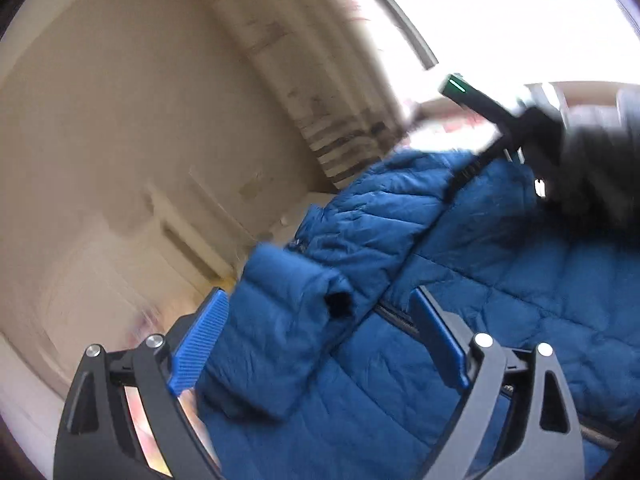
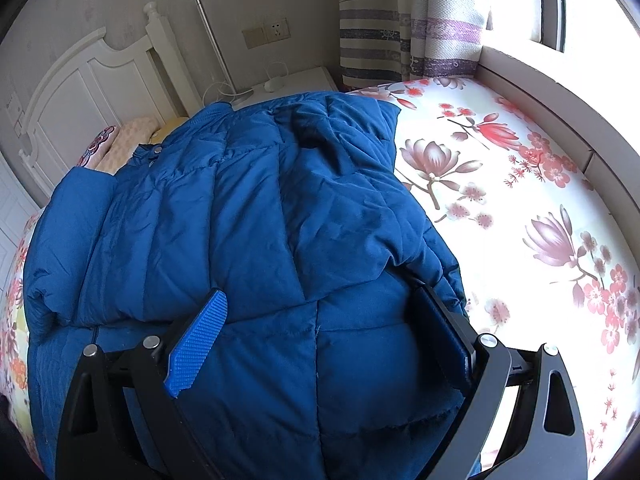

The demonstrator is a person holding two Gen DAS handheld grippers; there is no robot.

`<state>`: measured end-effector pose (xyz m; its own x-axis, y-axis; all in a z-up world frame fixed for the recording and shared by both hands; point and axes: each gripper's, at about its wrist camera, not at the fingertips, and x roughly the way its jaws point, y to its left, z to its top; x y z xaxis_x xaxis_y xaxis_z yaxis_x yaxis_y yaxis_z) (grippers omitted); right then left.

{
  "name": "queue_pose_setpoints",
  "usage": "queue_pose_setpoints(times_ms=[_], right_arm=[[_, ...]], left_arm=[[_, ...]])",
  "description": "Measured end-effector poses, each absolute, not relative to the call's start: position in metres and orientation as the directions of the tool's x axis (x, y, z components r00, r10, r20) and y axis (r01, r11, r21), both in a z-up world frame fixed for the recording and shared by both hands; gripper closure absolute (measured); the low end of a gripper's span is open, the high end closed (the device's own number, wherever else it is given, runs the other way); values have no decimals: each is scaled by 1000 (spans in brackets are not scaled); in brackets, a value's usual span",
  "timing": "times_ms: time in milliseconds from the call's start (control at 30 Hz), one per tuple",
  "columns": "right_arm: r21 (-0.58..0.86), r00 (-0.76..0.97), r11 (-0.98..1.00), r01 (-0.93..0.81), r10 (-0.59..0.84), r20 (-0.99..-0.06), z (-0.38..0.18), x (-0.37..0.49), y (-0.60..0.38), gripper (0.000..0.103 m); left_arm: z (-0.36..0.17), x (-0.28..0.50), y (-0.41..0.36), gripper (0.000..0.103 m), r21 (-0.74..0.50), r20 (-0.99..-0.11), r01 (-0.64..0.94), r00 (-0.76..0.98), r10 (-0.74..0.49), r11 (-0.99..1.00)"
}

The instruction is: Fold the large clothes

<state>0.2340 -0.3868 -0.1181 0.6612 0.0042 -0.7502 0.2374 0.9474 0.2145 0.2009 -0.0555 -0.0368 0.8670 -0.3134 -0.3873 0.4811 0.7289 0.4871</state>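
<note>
Left gripper (image 1: 320,340) has its blue pads spread wide, so we're calling it let go; the jacket sleeve (image 1: 280,320) sits loose in the gap between them, cuff end pointing away from us, and neither pad is pressing on it. That view is pretty smeared, so we can't say much about the background. Right gripper (image 2: 320,336) is spread wide too; its left pad (image 2: 198,340) is out in the clear above the fabric, while the right finger is tucked under a fold, so we honestly can't tell if it's pinching anything. As for the blue puffer jacket (image 2: 240,208), it's lying on the floral bedsheet (image 2: 520,184), bunched toward the white headboard (image 2: 80,92) side; striped curtain (image 2: 384,40) hangs beyond it.
</note>
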Motion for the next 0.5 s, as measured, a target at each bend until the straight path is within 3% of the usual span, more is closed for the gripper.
queue_pose_setpoints(times_ms=[67,133,200,367,433,500], right_arm=[[212,660,948,238,2,-751,-118,234,-387,13],[204,656,949,239,-3,-754,-118,234,-387,13],[192,652,951,242,-13,-758,-118,234,-385,13],[181,692,940,290,-75,-718,-109,222,-388,22],[142,752,920,366,-202,-628,-92,202,-386,22],[77,818,939,334,-248,-519,-76,186,-366,22]], left_arm=[[-26,230,2,11,132,-414,456,832,-369,880],[-35,274,76,14,-269,-435,257,827,-355,928],[-52,300,119,23,-426,-502,70,811,-300,902],[-94,319,146,26,-399,-603,-83,774,-193,913],[-96,324,146,26,-408,-616,-94,762,-198,908],[-96,324,146,23,-399,-620,-92,760,-194,912]])
